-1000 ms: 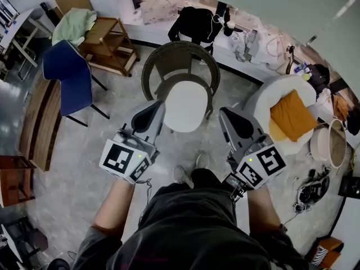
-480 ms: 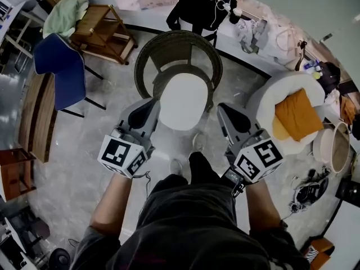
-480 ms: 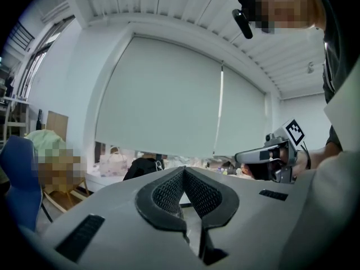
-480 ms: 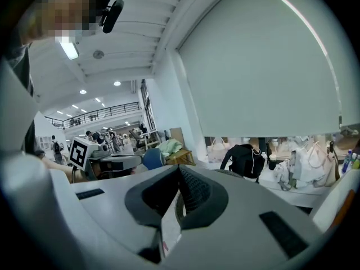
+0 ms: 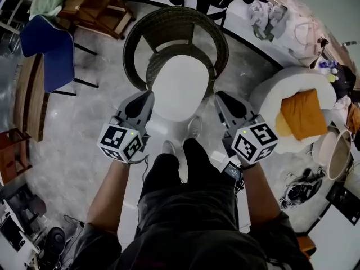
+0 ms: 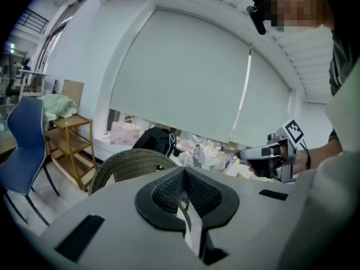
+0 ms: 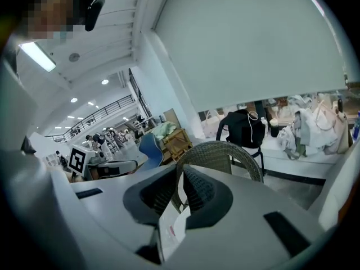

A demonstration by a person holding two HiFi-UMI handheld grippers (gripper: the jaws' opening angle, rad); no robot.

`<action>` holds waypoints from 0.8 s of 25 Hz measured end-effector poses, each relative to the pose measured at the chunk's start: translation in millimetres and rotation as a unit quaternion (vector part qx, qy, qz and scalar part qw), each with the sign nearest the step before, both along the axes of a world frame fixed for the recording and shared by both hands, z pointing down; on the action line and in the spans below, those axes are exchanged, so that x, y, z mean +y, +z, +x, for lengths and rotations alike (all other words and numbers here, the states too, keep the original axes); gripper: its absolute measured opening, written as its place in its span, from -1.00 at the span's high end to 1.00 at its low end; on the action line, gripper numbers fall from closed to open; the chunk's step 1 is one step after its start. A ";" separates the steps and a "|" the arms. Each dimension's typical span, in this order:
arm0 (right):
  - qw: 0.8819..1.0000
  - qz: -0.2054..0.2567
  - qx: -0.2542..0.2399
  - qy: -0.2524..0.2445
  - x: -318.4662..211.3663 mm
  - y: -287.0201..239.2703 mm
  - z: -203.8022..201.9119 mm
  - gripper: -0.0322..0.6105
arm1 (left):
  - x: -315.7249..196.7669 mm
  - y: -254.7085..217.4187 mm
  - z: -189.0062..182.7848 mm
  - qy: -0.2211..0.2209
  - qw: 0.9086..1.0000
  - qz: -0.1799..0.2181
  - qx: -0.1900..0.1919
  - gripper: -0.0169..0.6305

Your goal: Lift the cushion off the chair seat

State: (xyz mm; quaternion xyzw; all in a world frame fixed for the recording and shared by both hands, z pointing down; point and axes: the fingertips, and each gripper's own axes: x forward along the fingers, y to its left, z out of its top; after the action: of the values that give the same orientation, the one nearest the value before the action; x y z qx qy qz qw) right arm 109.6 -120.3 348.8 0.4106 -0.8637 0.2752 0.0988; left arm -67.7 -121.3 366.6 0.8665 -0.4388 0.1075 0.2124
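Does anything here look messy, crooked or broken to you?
Nothing looks broken or spilled. The white cushion sits squarely on the wicker chair. Only clutter stands out: a green cloth slung over the wooden shelf, and clothes heaped along the window ledge.

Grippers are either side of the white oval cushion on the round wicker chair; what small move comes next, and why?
Probably open both jaws. The left gripper and right gripper flank the near edge of the white oval cushion on the round wicker chair, but both are shut and empty, so neither could take hold of the cushion's rim.
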 end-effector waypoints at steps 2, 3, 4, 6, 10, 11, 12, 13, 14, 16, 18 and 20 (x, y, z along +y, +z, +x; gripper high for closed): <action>1.000 -0.021 0.000 0.001 -7.4 29.5 3.2 0.87 | -3.9 30.6 -6.0 -0.013 1.000 -0.023 -0.001 0.92; 1.000 -0.031 0.001 0.003 -9.7 44.7 4.0 0.87 | -4.6 45.5 -9.6 -0.019 0.999 -0.034 -0.002 0.92; 0.999 -0.042 0.002 0.005 -11.3 59.9 4.4 0.87 | -4.7 59.6 -13.3 -0.023 0.999 -0.044 -0.003 0.92; 0.998 -0.062 0.006 0.009 -12.1 90.6 4.5 0.87 | -4.4 86.3 -20.7 -0.027 0.998 -0.062 -0.004 0.91; 0.995 -0.099 0.016 0.023 -6.1 157.2 2.6 0.87 | -0.6 143.8 -38.4 -0.031 0.995 -0.097 -0.009 0.80; 0.994 -0.107 0.018 0.027 -5.4 174.9 3.0 0.87 | -0.9 160.3 -42.6 -0.031 0.994 -0.106 -0.011 0.77; 0.993 -0.116 0.020 0.031 -4.8 192.8 3.7 0.87 | -1.5 177.6 -46.3 -0.031 0.993 -0.116 -0.012 0.75; 0.991 -0.125 0.024 0.035 -3.3 210.7 4.3 0.87 | -1.4 195.4 -49.7 -0.031 0.991 -0.127 -0.013 0.75; 0.990 -0.135 0.028 0.038 -0.6 228.4 4.6 0.87 | -0.4 213.5 -52.8 -0.030 0.990 -0.139 -0.012 0.74; 0.986 -0.156 0.034 0.041 6.8 262.3 3.8 0.86 | 3.0 249.3 -58.0 -0.029 0.986 -0.163 -0.009 0.72; 0.983 -0.177 0.035 0.044 14.2 294.2 1.8 0.81 | 6.4 283.1 -62.5 -0.026 0.983 -0.183 -0.011 0.69; 0.979 -0.195 0.036 0.048 19.5 324.0 -0.8 0.62 | 9.2 315.2 -67.9 -0.025 0.980 -0.197 -0.017 0.68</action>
State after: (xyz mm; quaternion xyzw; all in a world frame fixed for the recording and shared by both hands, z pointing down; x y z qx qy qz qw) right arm 108.8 -100.8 672.8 0.4339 -0.7685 0.4279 0.1949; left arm -135.7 -112.0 681.9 0.7942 -0.4344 0.2013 0.3742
